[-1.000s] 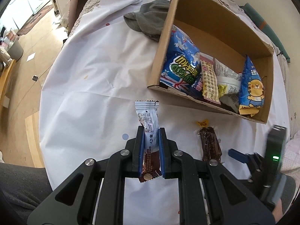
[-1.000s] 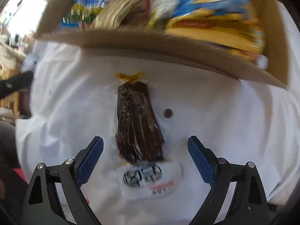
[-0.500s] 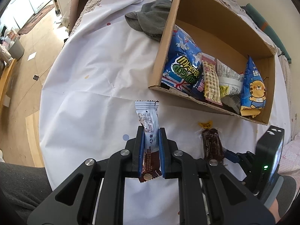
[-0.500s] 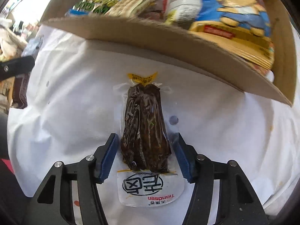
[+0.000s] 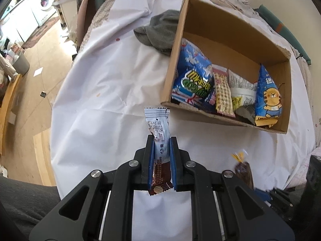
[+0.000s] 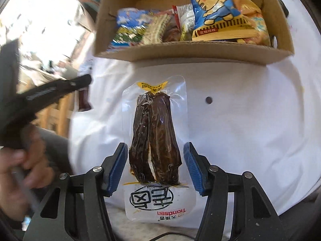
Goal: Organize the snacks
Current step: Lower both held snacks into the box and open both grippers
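Left wrist view: the left gripper (image 5: 162, 160) is pinched tight on a slim white-and-brown foil-wrapped snack bar (image 5: 159, 140). The bar is gripped across its middle and stands up along the fingers, its white crimped end pointing toward the box, probably so it can be dropped in end-first. An open brown cardboard box (image 5: 175, 60) sits just ahead on the white tablecloth (image 5: 100, 100). Several packets are stood on edge along its near wall: a blue-and-green chip bag (image 5: 192, 80), a yellow checked packet (image 5: 221, 94) and a blue bag with a cartoon tiger (image 5: 267, 98). The far half of the box is bare, so room is left. A crumpled grey cloth (image 5: 160, 34) lies against the box's left wall. At lower right a clear vacuum-sealed pouch of dark sausages (image 5: 243, 170) is seen blurred, lifted by the other tool.

Right wrist view: the right gripper (image 6: 155, 165) is closed on that sausage pouch (image 6: 156, 138), blue pads (image 6: 118, 166) pressing its plastic edges at the lower half, jaws only half-wide because the pouch is broad. The pouch points at the box (image 6: 192, 50), judged the drop target. The person's left hand (image 6: 18, 170) on its handle is seen at left, blurred.
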Motion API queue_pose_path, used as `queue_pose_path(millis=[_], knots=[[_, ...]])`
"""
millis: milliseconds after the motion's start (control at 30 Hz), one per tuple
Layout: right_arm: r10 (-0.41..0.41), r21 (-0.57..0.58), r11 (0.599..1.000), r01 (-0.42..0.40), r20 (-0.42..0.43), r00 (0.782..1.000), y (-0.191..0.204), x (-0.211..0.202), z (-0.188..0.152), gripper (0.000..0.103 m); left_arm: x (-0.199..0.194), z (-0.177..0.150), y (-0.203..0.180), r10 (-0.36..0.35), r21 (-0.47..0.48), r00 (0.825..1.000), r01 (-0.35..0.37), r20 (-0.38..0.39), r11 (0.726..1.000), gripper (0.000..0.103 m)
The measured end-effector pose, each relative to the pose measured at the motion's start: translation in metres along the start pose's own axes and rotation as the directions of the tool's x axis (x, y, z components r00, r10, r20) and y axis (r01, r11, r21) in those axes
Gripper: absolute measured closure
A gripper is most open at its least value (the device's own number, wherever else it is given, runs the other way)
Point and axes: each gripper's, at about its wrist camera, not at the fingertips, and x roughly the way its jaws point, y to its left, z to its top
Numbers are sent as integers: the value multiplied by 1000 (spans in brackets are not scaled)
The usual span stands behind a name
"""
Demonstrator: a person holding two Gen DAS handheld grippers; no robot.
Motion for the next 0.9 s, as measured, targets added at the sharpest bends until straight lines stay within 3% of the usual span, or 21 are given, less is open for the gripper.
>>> queue_pose_path(millis=[167,333,600,767,900], knots=[[124,39,991,-127,81,989,4,-14,-5,43,-21,5,-5,-4,38,998,2,64,999,92],[198,43,976,-211,207,958,-2,-55,1,43,-42,22,-9,-30,44,994,25,104,999,92],[73,49,994,-97,353,933,-19,-82,50,43,-45,56,-21,-33,91,992,22,119,996,92],[13,74,996,-45,383,924,-38,-106,78,43,-37,76,-41,-51,134,991,34,121,990,92],[10,84,995,-44,374,927,-38,-91,105,43,-28,88,-58,-57,176,991,35,120,984,92]])
